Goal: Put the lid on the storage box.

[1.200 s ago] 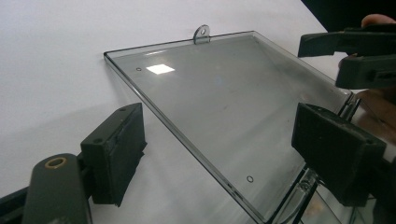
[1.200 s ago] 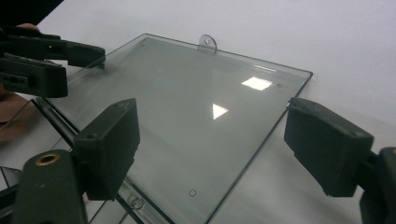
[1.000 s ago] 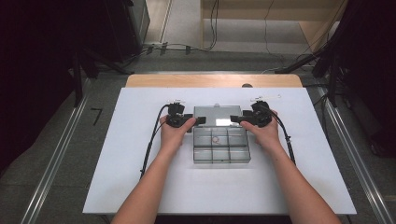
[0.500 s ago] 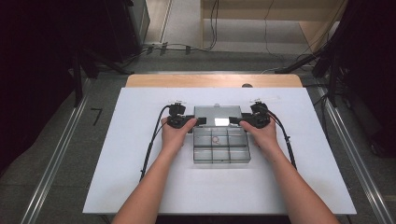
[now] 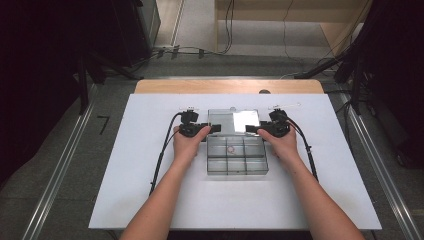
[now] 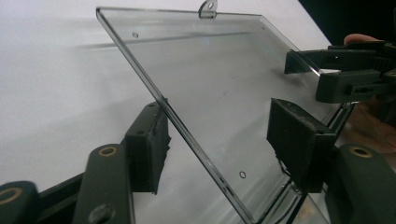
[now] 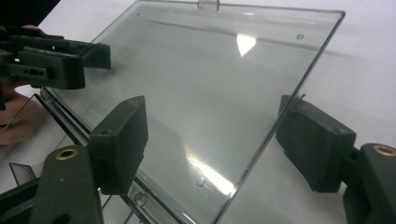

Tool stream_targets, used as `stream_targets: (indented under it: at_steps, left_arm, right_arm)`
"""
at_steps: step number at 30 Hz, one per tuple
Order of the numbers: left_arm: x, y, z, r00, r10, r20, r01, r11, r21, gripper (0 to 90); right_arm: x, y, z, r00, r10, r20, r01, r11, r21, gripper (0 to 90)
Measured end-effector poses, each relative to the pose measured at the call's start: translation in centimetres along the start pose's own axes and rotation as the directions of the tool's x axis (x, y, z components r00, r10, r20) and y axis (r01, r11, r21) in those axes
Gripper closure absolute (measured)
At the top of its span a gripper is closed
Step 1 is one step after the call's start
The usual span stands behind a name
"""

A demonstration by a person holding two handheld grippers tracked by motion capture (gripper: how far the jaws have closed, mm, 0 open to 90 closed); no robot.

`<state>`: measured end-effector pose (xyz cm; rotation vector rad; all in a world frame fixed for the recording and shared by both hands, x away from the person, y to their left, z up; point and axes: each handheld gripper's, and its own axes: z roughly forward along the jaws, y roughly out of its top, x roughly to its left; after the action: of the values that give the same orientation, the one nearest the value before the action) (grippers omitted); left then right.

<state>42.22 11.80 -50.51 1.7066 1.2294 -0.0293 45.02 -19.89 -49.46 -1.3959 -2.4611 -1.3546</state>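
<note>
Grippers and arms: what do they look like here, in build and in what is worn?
Both tools, left and right, are black, each with two blocky rectangular jaws on arms with brass-ringed pivots. A black cable trails from the left one, another from the right. Forearms are bare, no sleeves, no gloves.

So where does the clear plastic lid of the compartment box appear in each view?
High view: the clear plastic lid lies open behind the box, centre, between both grippers.
Left gripper view: it slants from upper left to lower right, its edge between the jaws.
Right gripper view: it spans the centre.
Shared landmark: the small hanging tab on its far edge.
</note>
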Motion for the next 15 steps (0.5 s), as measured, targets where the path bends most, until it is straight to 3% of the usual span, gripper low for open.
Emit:
stream_targets:
  at_steps: [8, 15]
  left_arm:
    - [-0.7, 0.5, -0.9, 0.9993, 0.037, -0.006, -0.037, 0.9982, -0.048, 52.4]
    - [-1.1, 0.8, -1.8, 0.9974, 0.072, 0.002, -0.071, 0.9941, -0.082, 61.5]
  right_arm:
    - [1.0, 0.2, -0.9, 0.9966, -0.077, 0.030, 0.078, 0.996, -0.045, 36.0]
    - [1.2, -0.1, -2.3, 0.9917, -0.122, 0.041, 0.126, 0.986, -0.112, 49.8]
